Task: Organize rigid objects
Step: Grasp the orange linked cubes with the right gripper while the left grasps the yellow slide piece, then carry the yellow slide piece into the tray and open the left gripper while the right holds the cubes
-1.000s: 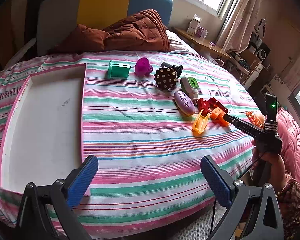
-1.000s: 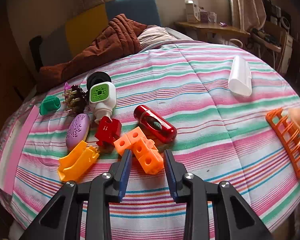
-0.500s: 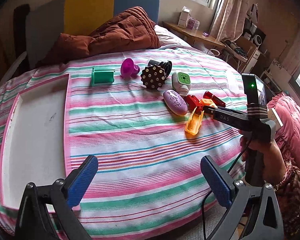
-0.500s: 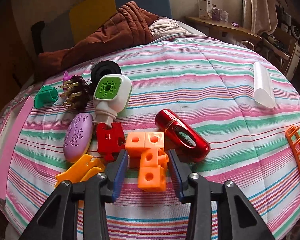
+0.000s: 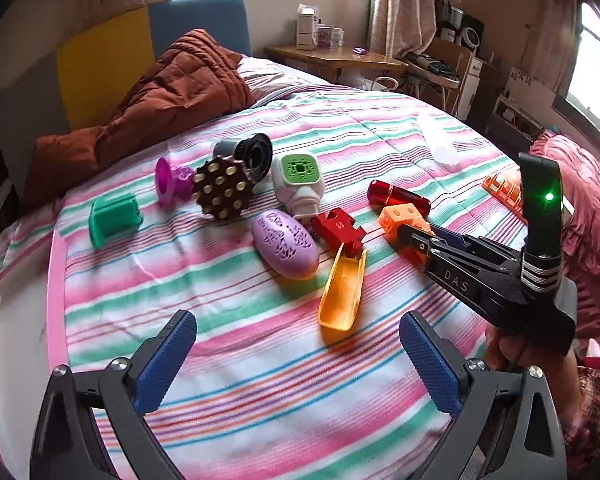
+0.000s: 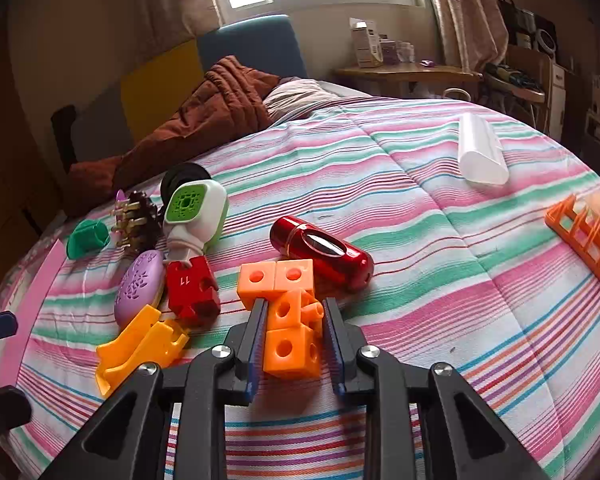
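Rigid toys lie on a striped bedspread. My right gripper [image 6: 294, 320] has its blue pads on both sides of a cluster of orange cubes [image 6: 288, 312], closed on it; it also shows in the left wrist view [image 5: 410, 236] at the cubes [image 5: 402, 216]. Near it lie a red capsule [image 6: 320, 254], a red block [image 6: 192, 288], a yellow-orange scoop [image 6: 140, 344], a purple oval [image 6: 138, 286] and a white-green device [image 6: 196, 212]. My left gripper [image 5: 298, 356] is open and empty, above the bedspread in front of the scoop [image 5: 342, 292].
A pink-rimmed white tray [image 5: 56, 292] lies at the left. A green block [image 5: 114, 218], a magenta piece [image 5: 172, 180], a brown studded piece [image 5: 222, 192] and a black cylinder [image 5: 252, 152] sit farther back. A white tube [image 6: 480, 152] and an orange rack [image 6: 588, 236] lie right.
My right gripper moved forward and closed its pads onto the orange cubes. My left gripper swung right toward the toys; the tray slid to the left edge of its view.
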The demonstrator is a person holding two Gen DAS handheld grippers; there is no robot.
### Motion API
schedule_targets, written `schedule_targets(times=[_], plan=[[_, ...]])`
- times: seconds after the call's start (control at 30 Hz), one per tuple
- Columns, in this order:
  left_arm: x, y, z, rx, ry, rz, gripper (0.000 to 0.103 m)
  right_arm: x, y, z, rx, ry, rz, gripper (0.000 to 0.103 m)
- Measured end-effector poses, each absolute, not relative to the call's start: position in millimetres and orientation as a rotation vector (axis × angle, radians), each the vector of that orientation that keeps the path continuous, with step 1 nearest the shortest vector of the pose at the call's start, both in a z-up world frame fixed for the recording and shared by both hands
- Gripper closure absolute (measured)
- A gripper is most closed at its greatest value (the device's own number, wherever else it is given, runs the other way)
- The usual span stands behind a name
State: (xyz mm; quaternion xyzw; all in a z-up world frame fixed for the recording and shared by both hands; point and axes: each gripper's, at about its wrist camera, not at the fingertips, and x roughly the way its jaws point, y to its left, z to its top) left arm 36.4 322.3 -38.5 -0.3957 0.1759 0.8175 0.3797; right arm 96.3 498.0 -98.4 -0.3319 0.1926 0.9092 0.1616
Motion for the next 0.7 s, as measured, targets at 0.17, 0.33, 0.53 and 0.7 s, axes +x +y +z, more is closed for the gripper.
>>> schedule_targets(times=[0.17, 0.33, 0.53, 0.7], plan=[[26.8, 357.8, -61.3, -1.002, 0.520, 1.998, 0.013, 97.1, 500.0, -100.4, -0.932, 0.578, 2.596, 0.077], [15.1, 376.2, -81.5, -1.071, 0.543, 1.951, 0.042, 98.9, 502.6, -102.5, -0.919, 0.611, 2.607, 0.077], [21.2, 371.9, -85.1, -1.084, 0.518, 1.916, 0.076, 99.7, 502.0, -102.8, -0.911, 0.616, 2.612, 0.077], [26.3, 350.4, -84.2, -1.099, 0.490, 1.907, 0.076, 99.6, 501.9, -102.8, -0.912, 0.613, 2.611, 0.077]])
